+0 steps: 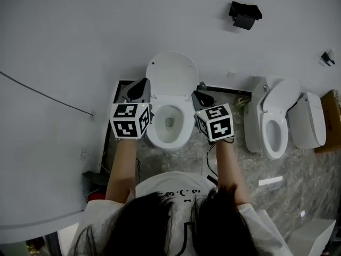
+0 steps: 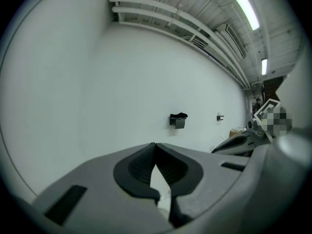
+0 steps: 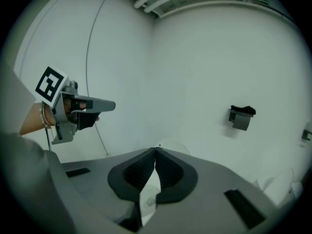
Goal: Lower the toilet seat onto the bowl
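Observation:
A white toilet stands against the wall in the head view, its bowl [image 1: 169, 126] open and the seat and lid [image 1: 172, 72] raised back against the wall. My left gripper [image 1: 141, 86] hovers at the bowl's left side, my right gripper [image 1: 200, 96] at its right side, neither touching the toilet. In the left gripper view the left gripper's [image 2: 155, 145] tips meet with nothing between them. The right gripper's [image 3: 155, 150] tips also meet, empty, with the top of the raised lid [image 3: 171, 144] just beyond. The left gripper [image 3: 73, 108] shows at that view's left.
A second toilet [image 1: 276, 116] with its lid up stands to the right, a white tank piece [image 1: 309, 120] and a cardboard box [image 1: 330, 120] beyond it. A black holder [image 1: 245, 14] hangs on the wall. A thin cable [image 1: 42, 94] runs down the left wall.

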Available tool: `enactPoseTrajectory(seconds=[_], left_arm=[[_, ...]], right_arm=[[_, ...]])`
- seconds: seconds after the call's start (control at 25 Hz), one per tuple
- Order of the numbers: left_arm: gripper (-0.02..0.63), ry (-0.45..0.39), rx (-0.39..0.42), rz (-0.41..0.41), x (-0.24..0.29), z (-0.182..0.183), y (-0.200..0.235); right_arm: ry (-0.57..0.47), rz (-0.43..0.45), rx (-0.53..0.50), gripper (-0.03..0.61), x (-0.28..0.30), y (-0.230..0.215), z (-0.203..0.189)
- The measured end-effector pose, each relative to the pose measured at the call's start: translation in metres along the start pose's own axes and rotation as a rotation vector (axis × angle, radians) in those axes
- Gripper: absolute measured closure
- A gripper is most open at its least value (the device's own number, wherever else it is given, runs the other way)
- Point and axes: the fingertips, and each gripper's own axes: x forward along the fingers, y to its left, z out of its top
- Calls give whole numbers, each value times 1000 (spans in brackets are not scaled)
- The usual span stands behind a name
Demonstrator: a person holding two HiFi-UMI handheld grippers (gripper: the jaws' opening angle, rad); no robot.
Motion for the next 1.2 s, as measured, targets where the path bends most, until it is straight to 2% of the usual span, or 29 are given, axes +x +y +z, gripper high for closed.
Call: enactPoseTrajectory(seconds=[0.28,0.48,0.76,0.92,1.04,1.2], left_arm=[[604,-131,64,10,-24,41,1],[604,-208,111,-14,-40,61,-2],[605,-329,168,2,-57,108,-1],[604,-389,154,10,-66,130,1],[604,-412,125,2,-68,138,2],[604,-416,130,10,-73,138,4]], right_arm=[[-214,-66,-46,551,-34,1,59],[-337,-120,-113,551,-58,8,89],[-409,-151,-116,551,-77,-1,117],[-448,-172,-103,551,-89,-9,132],[-464,-185,-107,551,-93,-15,139],[-475,-202,-120,551,-98,-13,141]])
